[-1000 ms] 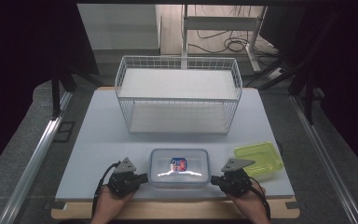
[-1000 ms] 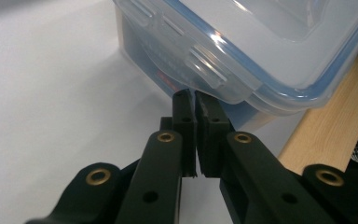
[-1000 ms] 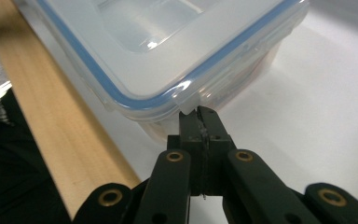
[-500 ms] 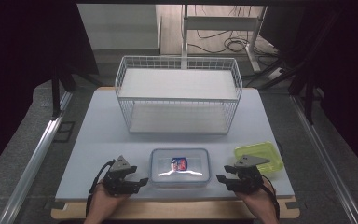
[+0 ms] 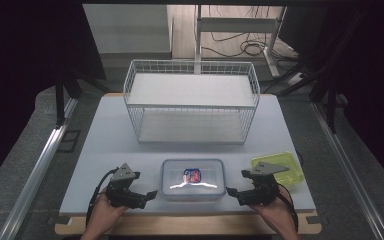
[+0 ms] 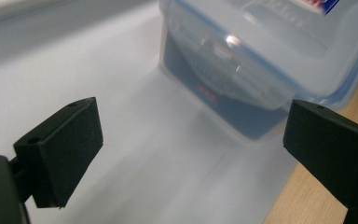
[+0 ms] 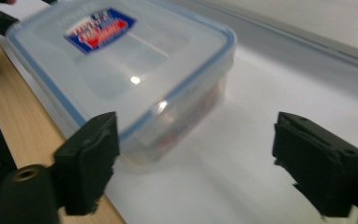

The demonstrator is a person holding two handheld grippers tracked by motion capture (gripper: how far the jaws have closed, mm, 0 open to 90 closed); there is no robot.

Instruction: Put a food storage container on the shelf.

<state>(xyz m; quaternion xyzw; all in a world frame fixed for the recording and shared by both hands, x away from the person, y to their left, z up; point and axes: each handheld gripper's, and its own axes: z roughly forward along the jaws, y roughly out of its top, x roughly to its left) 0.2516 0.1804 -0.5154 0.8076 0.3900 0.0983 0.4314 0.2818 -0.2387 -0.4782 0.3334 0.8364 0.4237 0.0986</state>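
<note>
**With Both Tools Spread, a Lidded Box Waits at the Near Edge**

While the clear lidded box sits at the table's near edge, midway along it, the left tool and right tool flank its ends, jaws spread, gripping nothing. The box's smooth, glossy walls could slip from an uneven squeeze, and a nudge toward the person might push it off the edge. A yellow-green lid lies near the right corner.
</note>
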